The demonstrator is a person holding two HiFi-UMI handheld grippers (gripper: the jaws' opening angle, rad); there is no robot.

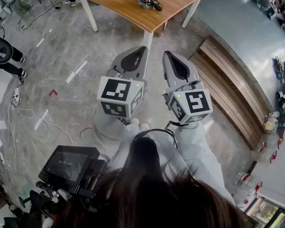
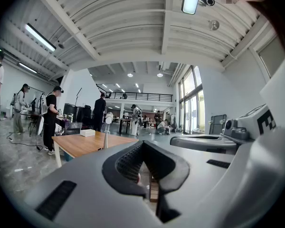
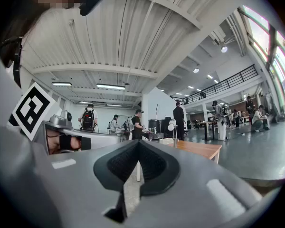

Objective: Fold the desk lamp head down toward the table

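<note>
Head view puts the lamp (image 1: 146,0) on the tabletop (image 1: 114,1) straight ahead of me, well apart from both tongs, with a stretch of bare floor (image 1: 76,42) in between. The left tongs (image 1: 140,50) are pinched fully together with nothing in them. The right tongs (image 1: 166,54) are the same, closed and empty, and both are held level and pointing at the tabletop. From up here the lamp lines up with the gap between my two hands, a shade closer to the left tongs, though I'd call that margin slim. In the left gripper view it sits a little left of the closed tips, and in the right gripper view a little right of them, so my two tools are angled slightly inward and crossing in front of it. The long axis is what counts: the stem (image 3: 174,137) stands upright off the tabletop, and the lamp head (image 2: 108,120) perches at the top, pale and rounded. It's too small at this range for me to read its tilt or find the hinge. So nothing is folded yet. My read is that the coming move is a plain walk-in, forward and slightly up, to get the tongs level with the head. I'd lead with the left and keep the right free to steady the stem or base if it wants to tip.
</note>
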